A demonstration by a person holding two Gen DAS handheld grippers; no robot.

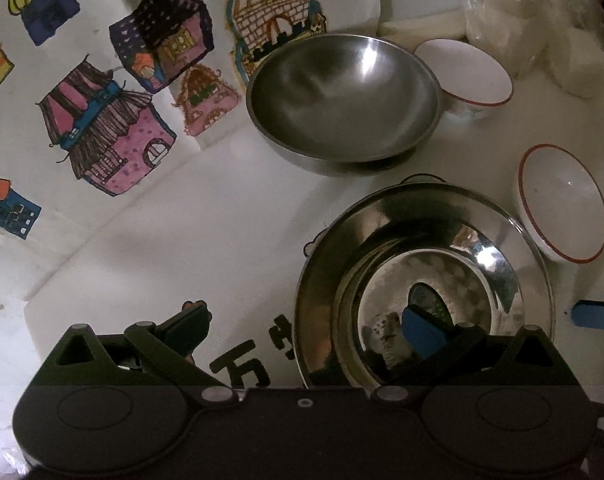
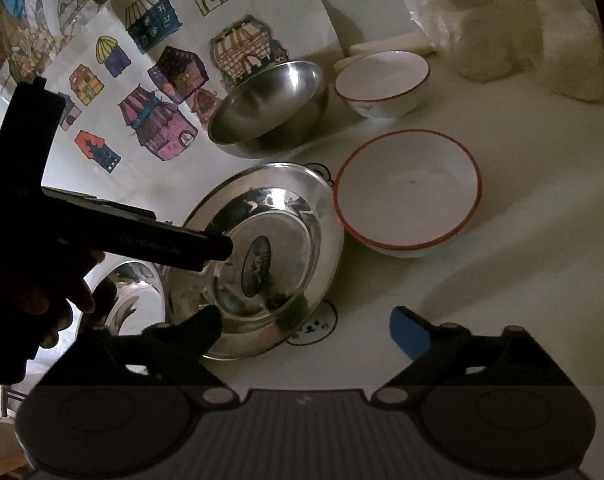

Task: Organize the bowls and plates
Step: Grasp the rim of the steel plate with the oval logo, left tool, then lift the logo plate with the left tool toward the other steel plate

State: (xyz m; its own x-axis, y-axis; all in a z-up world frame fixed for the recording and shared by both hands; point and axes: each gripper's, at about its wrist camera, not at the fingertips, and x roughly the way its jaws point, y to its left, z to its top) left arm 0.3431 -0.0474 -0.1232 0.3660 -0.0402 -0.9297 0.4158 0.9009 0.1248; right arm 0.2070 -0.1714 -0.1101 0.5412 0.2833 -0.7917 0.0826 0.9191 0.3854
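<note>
Steel plate (image 2: 262,256) is seen lying on the white tablecloth (image 1: 182,220), just beside a red-rimmed white bowl (image 2: 408,192); an oval sticker (image 2: 256,266) at its centre is too small to be read. Left gripper (image 1: 306,322) is spread across the plate's rim. Right gripper (image 2: 306,328) is spread above the cloth, gripping nothing. Faint lettering on the left gripper's finger (image 2: 150,242) cannot be made out.

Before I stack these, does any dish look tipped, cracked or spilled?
Nothing spilled or visibly cracked. The steel plate sits tilted, its right rim lifted toward the nearer white bowl. The steel bowl and far white bowl stand upright and empty.
</note>
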